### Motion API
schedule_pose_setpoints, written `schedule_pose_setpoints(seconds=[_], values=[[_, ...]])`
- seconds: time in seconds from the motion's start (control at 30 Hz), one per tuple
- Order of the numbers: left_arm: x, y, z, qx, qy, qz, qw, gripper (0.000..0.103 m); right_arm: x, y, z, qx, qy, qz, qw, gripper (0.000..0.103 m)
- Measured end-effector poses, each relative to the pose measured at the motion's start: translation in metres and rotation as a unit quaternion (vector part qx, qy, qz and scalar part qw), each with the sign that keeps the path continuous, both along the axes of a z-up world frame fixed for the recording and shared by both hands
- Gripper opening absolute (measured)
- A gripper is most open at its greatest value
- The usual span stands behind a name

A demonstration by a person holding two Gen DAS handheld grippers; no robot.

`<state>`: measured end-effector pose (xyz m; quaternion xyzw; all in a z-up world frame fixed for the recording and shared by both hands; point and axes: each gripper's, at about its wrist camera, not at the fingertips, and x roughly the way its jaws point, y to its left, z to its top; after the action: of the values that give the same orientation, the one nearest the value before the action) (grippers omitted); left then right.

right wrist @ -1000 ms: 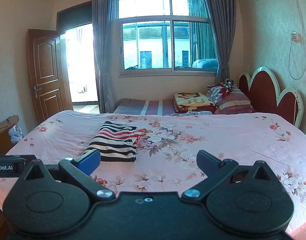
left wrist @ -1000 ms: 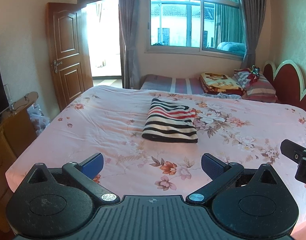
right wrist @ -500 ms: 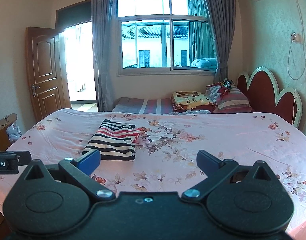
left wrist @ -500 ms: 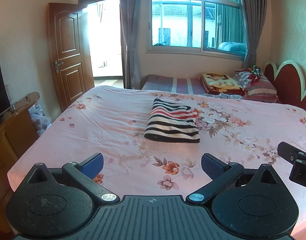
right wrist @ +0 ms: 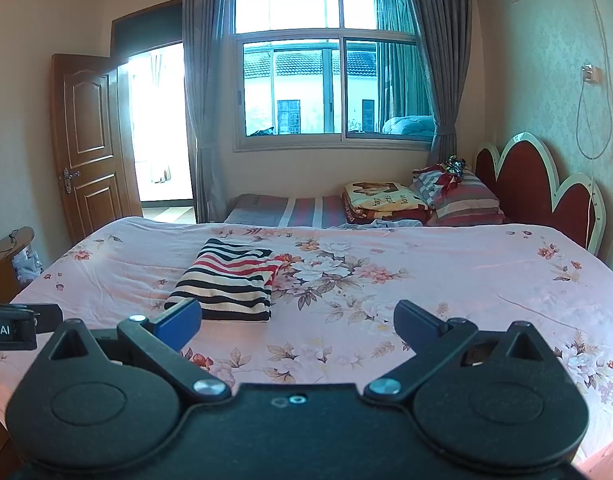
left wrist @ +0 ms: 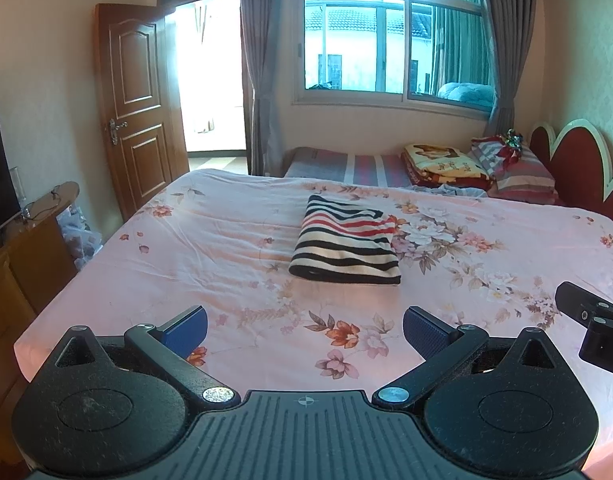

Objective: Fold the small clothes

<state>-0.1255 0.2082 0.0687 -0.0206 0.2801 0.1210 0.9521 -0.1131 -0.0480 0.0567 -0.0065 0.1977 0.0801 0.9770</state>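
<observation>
A folded garment with black, cream and red stripes lies flat in the middle of the pink floral bed. It shows again in the right wrist view as the striped garment, left of centre on the bed. My left gripper hangs open over the bed's near edge, well short of the garment, nothing between its fingers. My right gripper is open too and empty, with its left fingertip just in front of the garment's near corner.
A wooden cabinet with a dark screen stands left of the bed, beside an open door. Folded blankets and pillows lie at the far side by the red headboard. The other gripper's body shows at right.
Both grippers have drifted slightly, so the striped garment sits a little further right in the left view. Neither jaw has changed its opening.
</observation>
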Motion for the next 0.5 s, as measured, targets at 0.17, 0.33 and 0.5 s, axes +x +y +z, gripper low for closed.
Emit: schedule_pose_setpoints(seconds=[0.17, 0.33, 0.5], values=[[0.0008, -0.0008, -0.0006, 0.001, 0.001, -0.001, 1.0000, 0.103, 0.0009, -0.0002, -0.0005, -0.001, 0.001, 0.000, 1.000, 0.102], [0.0014, -0.0007, -0.0009, 0.001, 0.001, -0.001, 1.0000, 0.103, 0.0013, 0.0003, -0.0010, -0.001, 0.002, 0.000, 1.000, 0.102], [0.0018, -0.0011, -0.0012, 0.001, 0.002, -0.001, 1.0000, 0.103, 0.0020, 0.0005, -0.0016, -0.001, 0.002, 0.000, 1.000, 0.102]])
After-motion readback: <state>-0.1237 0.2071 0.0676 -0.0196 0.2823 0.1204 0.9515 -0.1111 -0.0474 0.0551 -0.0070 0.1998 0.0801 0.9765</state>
